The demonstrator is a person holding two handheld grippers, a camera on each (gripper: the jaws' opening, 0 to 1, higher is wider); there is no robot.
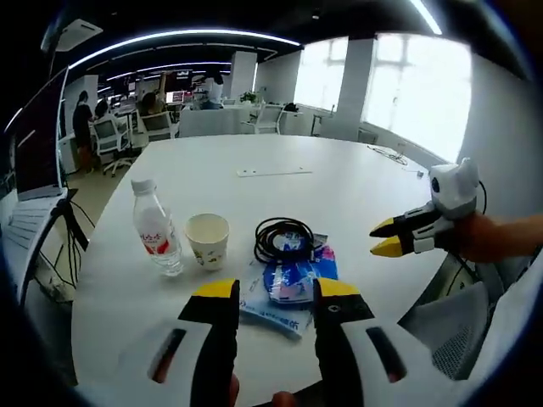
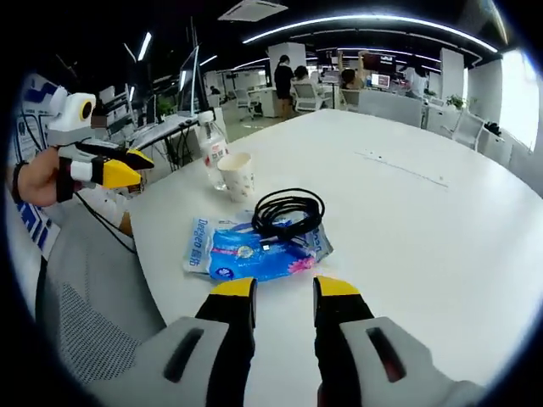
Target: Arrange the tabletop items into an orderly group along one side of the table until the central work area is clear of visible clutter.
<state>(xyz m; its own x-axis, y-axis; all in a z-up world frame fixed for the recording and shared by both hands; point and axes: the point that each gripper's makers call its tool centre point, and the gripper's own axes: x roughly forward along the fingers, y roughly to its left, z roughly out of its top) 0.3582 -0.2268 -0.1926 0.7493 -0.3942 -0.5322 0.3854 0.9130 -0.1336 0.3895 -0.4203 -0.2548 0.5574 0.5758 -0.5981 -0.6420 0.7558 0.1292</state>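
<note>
The left gripper [image 1: 275, 290] is held level above the blue packet [image 1: 288, 284], jaws parted and empty. The right gripper [image 2: 285, 288] is held likewise near the cable [image 2: 287, 212], apparently clear of the table [image 2: 424, 220].

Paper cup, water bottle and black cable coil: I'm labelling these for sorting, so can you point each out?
paper cup [image 1: 208, 240], left gripper view, on its side wall.
water bottle [image 1: 156, 231], left gripper view, on its label.
black cable coil [image 2: 288, 210], right gripper view, on the looped strands.
</note>
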